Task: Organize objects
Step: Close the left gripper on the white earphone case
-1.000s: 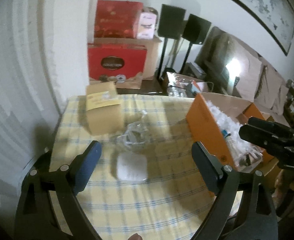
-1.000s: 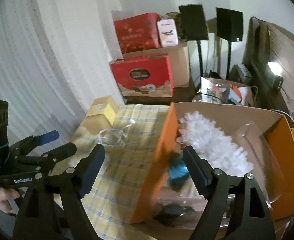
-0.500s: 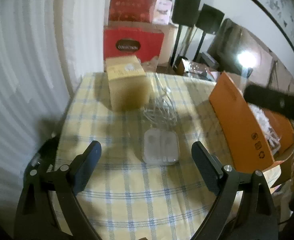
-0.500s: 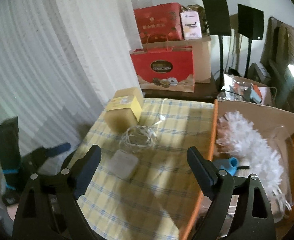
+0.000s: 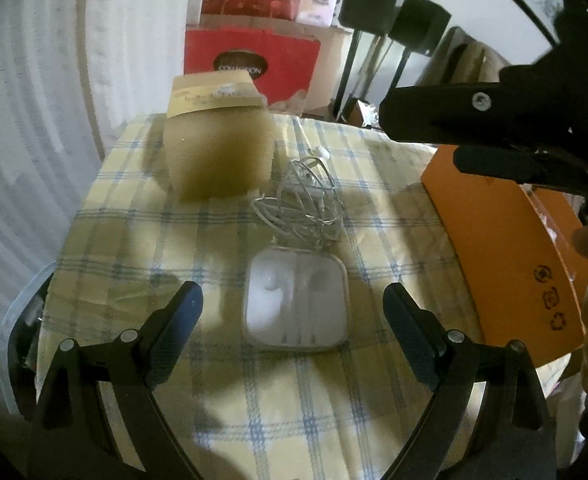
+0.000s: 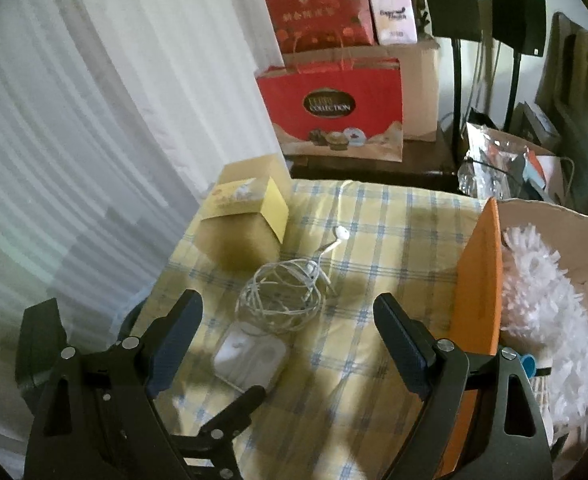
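A clear plastic earphone case (image 5: 297, 304) lies on the yellow checked tablecloth (image 5: 134, 216); it also shows in the right wrist view (image 6: 250, 356). A tangled white earphone cable (image 5: 306, 204) lies just beyond it, also in the right wrist view (image 6: 282, 292). My left gripper (image 5: 290, 316) is open, its jaws on either side of the case and just above it. My right gripper (image 6: 286, 332) is open and empty, hovering over the cable and case. It shows as a dark shape at the upper right of the left wrist view (image 5: 494, 128).
A tan box with a yellow label (image 6: 246, 220) stands at the back left of the table. An orange cardboard box (image 6: 478, 312) holding a white duster (image 6: 542, 320) stands at the right. Red gift bags (image 6: 334, 112), speakers and a white curtain (image 6: 94, 120) lie behind.
Both grippers moved left and down toward the earphone case and cable. The right gripper left the orange box and now hangs over the table middle. The left jaws now flank the case.
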